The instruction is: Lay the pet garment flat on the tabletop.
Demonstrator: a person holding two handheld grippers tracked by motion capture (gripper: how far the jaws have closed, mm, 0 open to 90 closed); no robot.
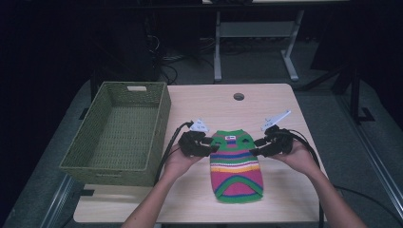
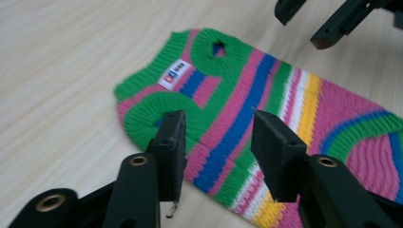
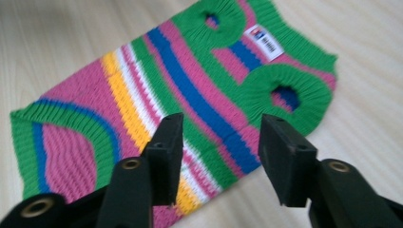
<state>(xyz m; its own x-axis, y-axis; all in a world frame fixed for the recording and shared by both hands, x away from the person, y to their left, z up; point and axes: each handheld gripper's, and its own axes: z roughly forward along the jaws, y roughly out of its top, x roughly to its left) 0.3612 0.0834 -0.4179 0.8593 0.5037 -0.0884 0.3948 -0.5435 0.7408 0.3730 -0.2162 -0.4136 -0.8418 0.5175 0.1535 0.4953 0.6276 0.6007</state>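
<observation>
A small knitted sweater (image 1: pixel 236 165) in green, pink, blue, yellow and white stripes, with a white label near its neck, lies flat on the pale wooden worktop (image 1: pixel 280 199), neck end pointing away from the person and hem toward them. It is spread out smooth, probably so both sides can be taken at once.

The left hand-held gripper (image 1: pixel 215 146) sits at the sweater's left edge near the armhole, and the right hand-held gripper (image 1: pixel 256 146) at its right edge opposite. Each has its jaws wide apart and holds nothing; in the gripper views the jaws straddle the knit's side edge without closing on it. They look poised for a matching pinch on either side, likely to lift or fold the garment.

Left of the sweater, well apart from it, stands an empty green woven rectangular basket (image 1: pixel 162 137) with its open top facing up, a likely place to put the garment. Bare worktop runs beyond the sweater's neck and right of it, giving room to move; the near worktop edge lies just past the hem.
</observation>
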